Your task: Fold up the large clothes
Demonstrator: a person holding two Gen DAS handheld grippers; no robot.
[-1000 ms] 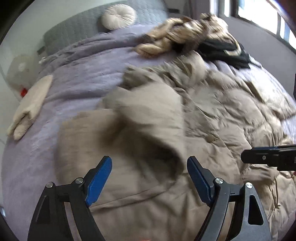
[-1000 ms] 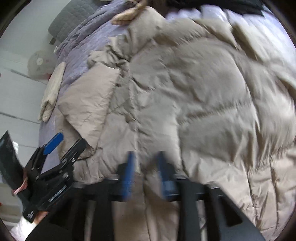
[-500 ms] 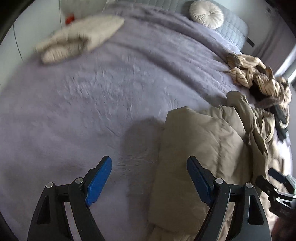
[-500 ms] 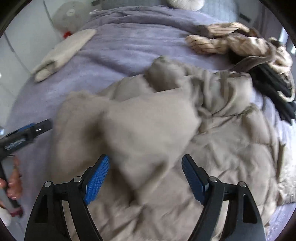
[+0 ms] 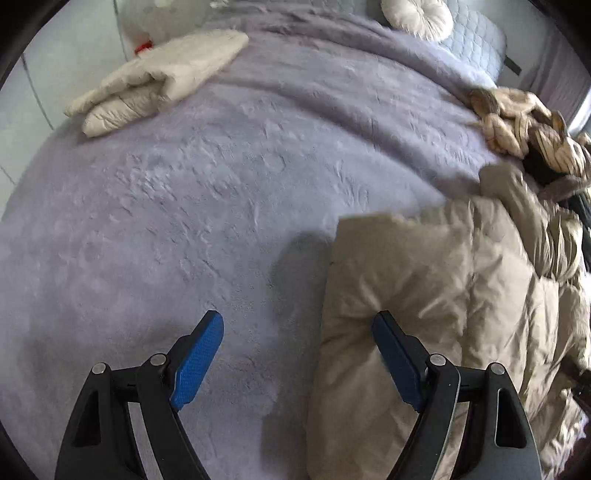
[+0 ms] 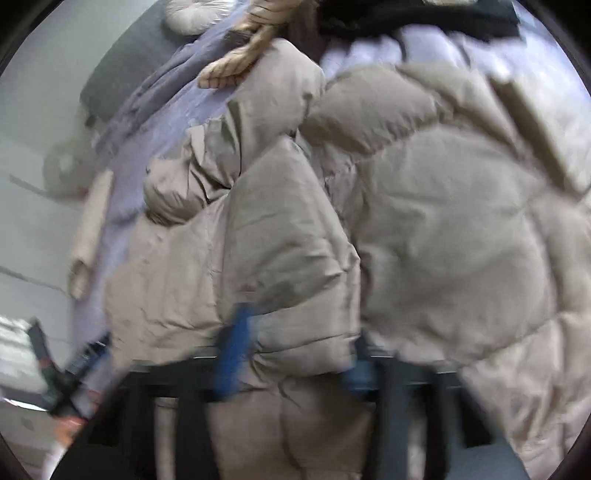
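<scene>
A large beige puffer jacket [image 5: 424, 295] lies spread on the purple bed cover [image 5: 184, 203], one panel folded over its body. My left gripper [image 5: 297, 321] hangs open just above the jacket's left edge, with its right finger over the fabric and its left finger over bare cover. The right wrist view is blurred. There the jacket [image 6: 443, 221] fills the picture. My right gripper [image 6: 293, 343] is closing its jaws on a puffy fold near the jacket's near edge, and the fabric bunches between the blue pads [image 6: 232, 350].
A folded cream garment [image 5: 159, 77] lies at the bed's far left. A round cushion [image 5: 417, 16] rests at the grey headboard. A striped tan garment [image 5: 517, 118] and a black one [image 6: 424, 18] are piled beyond the jacket. Bare purple cover stretches left of the jacket.
The left gripper swung from over the jacket to its left edge, staying open. The right gripper, open half a second ago, dropped onto the jacket and its jaws came together on a fold.
</scene>
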